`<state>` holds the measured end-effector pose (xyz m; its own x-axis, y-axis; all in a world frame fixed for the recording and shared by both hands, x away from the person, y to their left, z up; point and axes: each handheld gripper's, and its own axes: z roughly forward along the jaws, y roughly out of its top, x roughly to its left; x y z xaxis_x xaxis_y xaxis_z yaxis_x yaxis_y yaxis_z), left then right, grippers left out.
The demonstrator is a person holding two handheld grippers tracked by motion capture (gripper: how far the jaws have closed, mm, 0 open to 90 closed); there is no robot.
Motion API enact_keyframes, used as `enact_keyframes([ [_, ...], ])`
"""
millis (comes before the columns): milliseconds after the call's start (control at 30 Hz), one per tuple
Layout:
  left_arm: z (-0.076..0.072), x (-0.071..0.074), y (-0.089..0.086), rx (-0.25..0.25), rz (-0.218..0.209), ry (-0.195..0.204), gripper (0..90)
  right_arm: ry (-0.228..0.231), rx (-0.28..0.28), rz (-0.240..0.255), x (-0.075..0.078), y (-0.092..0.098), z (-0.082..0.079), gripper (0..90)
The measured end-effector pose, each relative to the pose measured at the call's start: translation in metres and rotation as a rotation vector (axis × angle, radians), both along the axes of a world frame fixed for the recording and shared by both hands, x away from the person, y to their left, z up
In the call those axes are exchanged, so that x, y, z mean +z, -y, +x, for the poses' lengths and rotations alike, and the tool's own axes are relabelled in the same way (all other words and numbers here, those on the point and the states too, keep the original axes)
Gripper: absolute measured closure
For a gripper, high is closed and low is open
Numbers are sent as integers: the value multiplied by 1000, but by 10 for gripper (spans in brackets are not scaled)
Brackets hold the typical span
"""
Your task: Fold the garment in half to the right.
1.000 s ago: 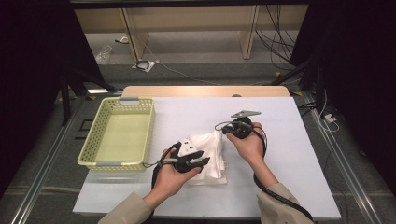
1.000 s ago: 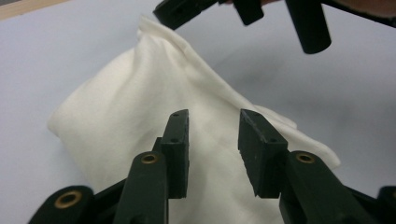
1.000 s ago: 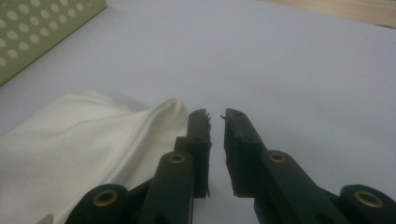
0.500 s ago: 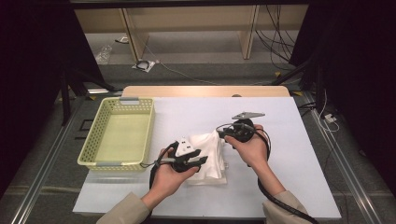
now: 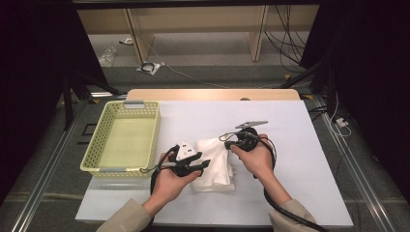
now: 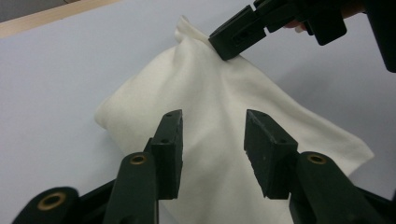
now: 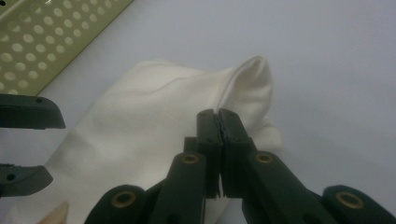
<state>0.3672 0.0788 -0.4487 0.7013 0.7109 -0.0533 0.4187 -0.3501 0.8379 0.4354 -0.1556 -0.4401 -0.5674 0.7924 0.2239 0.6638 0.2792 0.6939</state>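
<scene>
From the high view, the white cloth (image 5: 214, 163) is lying on the tabletop (image 5: 290, 130) between both hands, the yellow basket (image 5: 104, 140) off to its left. In the left gripper view, the left hand-held gripper (image 6: 212, 140) is hovering spread over the cloth's near end. In the right gripper view, the right hand-held gripper (image 7: 217, 122) is pinching the cloth's raised far corner, jaws having just closed.

A lab or test room set up for recording is suggested: a plain white worktop (image 5: 290, 145) is framed by dark curtains (image 5: 367, 72), metal rails (image 5: 367, 188) are laid alongside, and loose cables (image 5: 283, 43) are trailed across the bare floor (image 5: 203, 77) behind.
</scene>
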Motion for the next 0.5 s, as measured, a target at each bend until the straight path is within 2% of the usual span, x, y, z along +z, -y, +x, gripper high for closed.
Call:
enact_keyframes([
  [233, 3, -8, 0, 0, 21, -15, 606, -19, -36, -35, 2, 6, 1, 893],
  [333, 5, -16, 2, -5, 47, -27, 615, -47, -50, -66, -4, 7, 2, 893],
  [500, 6, -22, 2, -7, 65, -39, 633, -88, -56, -94, -15, 8, 5, 892],
])
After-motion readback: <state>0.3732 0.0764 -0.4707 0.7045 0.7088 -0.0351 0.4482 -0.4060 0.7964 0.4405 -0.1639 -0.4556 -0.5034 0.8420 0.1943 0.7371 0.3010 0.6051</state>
